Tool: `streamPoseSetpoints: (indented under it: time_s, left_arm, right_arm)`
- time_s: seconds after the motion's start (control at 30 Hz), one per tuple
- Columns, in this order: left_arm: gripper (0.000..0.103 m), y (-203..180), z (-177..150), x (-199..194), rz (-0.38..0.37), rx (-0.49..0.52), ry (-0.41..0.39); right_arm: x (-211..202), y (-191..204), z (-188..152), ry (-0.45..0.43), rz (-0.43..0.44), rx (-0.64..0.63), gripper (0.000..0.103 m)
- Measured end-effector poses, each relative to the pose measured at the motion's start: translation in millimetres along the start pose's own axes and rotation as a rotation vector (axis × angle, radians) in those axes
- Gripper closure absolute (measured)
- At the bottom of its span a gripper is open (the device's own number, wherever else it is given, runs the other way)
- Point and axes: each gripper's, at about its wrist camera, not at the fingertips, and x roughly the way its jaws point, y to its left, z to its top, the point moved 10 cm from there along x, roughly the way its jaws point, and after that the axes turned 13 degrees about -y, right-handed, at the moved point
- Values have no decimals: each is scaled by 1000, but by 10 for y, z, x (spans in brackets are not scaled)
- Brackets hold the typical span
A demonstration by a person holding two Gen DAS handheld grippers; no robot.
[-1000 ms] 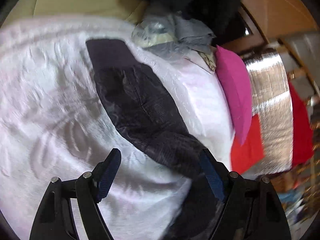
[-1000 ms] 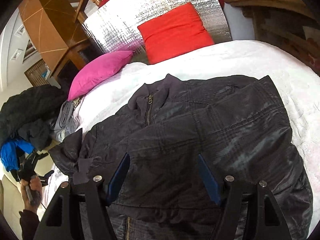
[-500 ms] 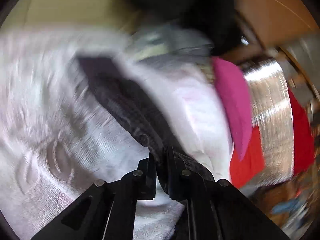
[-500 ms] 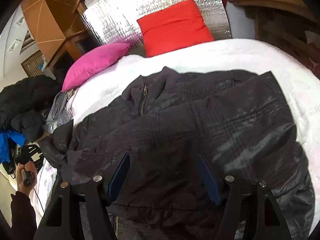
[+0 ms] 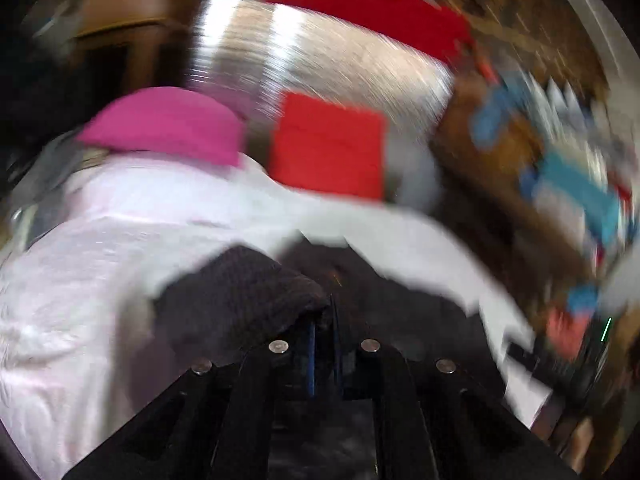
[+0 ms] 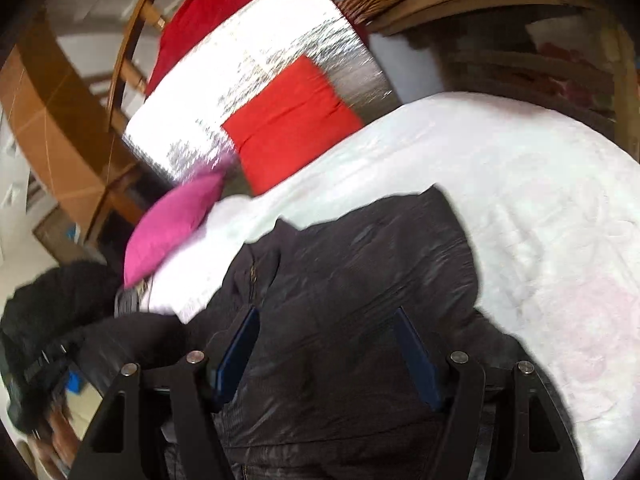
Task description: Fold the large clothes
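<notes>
Bedroom, white bedspread (image 6: 520,208) as the work surface; pink cushion (image 6: 172,228) and red cushion (image 6: 288,128) sit against a silver foil panel (image 6: 256,72) in the upper half of both views. Left wrist view is heavily motion-blurred.

Dark jacket (image 6: 352,300) lies spread on the bedspread, filling the lower centre of the right wrist view, collar and zip toward centre-left.

Left gripper (image 5: 324,344): jaws pinched nearly together on a bunch of the jacket's dark fabric, probably the sleeve (image 5: 240,292), which humps up just left of the fingertips at bottom centre.

Right gripper (image 6: 326,352): jaws wide, nothing between the pads, hovering over the jacket body.

Likely step: carry the sleeve across onto the body. To do it well: keep the pinch firm, lift enough that the fabric clears rather than drags, lay it flat along the torso. The right gripper should pin the body so the jacket doesn't slide on the smooth bedspread.
</notes>
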Motion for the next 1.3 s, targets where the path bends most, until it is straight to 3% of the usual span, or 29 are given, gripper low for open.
streamPoseSetpoints:
  time_s: [0.07, 0.1, 0.2, 0.23, 0.27, 0.3, 0.33, 0.4, 0.43, 0.53, 0.6, 0.67, 0.7, 0.73, 0.77, 0.87, 0.97, 1.1, 1.2, 1.3]
  left_arm:
    - [95, -300, -359, 153, -35, 61, 96]
    - [92, -448, -668, 270, -75, 82, 196]
    - [68, -490, -1248, 309, -61, 70, 394]
    - [68, -474, -1280, 256, -65, 57, 404]
    - [67, -454, -1243, 143, -75, 41, 394]
    - [61, -442, -1156, -8, -96, 25, 374]
    - [44, -423, -1062, -138, -111, 9, 341]
    - [20, -251, -699, -531, -120, -40, 182]
    - [15, -152, -541, -662, -104, -54, 115]
    - [15, 399, -212, -848, 50, -86, -4]
    - [15, 820, -214, -790, 193, -124, 11]
    - [19, 1199, -332, -641, 302, -193, 73]
    - [34, 1294, -375, -559, 324, -222, 101]
    - [52, 1379, -433, -483, 340, -258, 141]
    - [56, 1442, -488, -431, 347, -290, 177]
    - [57, 1529, -620, -365, 400, -297, 270]
    - [57, 1507, -688, -336, 428, -251, 307]
    - [56, 1413, -769, -222, 444, -209, 339]
    - [55, 1404, -836, -254, 444, -212, 346]
    - [55, 1471, -886, -248, 449, -199, 351]
  right_arm:
    - [-47, -99, 68, -13, -11, 24, 30]
    - [-64, -142, 92, -17, -15, 35, 30]
    - [-89, -302, 187, -25, -28, 74, 30]
    - [-95, -331, 205, -22, -26, 88, 30]
    - [-96, -342, 212, -18, -20, 98, 30]
    - [-89, -330, 202, -10, -13, 101, 30]
    - [-71, -292, 181, 8, 2, 101, 30]
    - [-55, -202, 130, 26, 24, 83, 30]
    - [-43, -113, 98, 36, 37, 53, 30]
    - [-19, 187, -36, 64, 79, -47, 30]
    - [-32, 458, -182, 93, 123, -137, 30]
    - [-71, 782, -380, 126, 180, -239, 29]
    - [-100, 934, -483, 141, 210, -286, 28]
    - [-132, 1119, -603, 154, 247, -346, 25]
    - [-163, 1299, -720, 156, 274, -414, 23]
    - [-192, 1617, -967, 147, 287, -567, 19]
    - [-103, 1763, -1235, 158, 258, -705, 17]
    - [170, 1735, -1590, 183, 135, -889, 17]
    - [296, 1658, -1589, 154, 72, -890, 18]
    - [306, 1550, -1332, 115, 48, -738, 18]
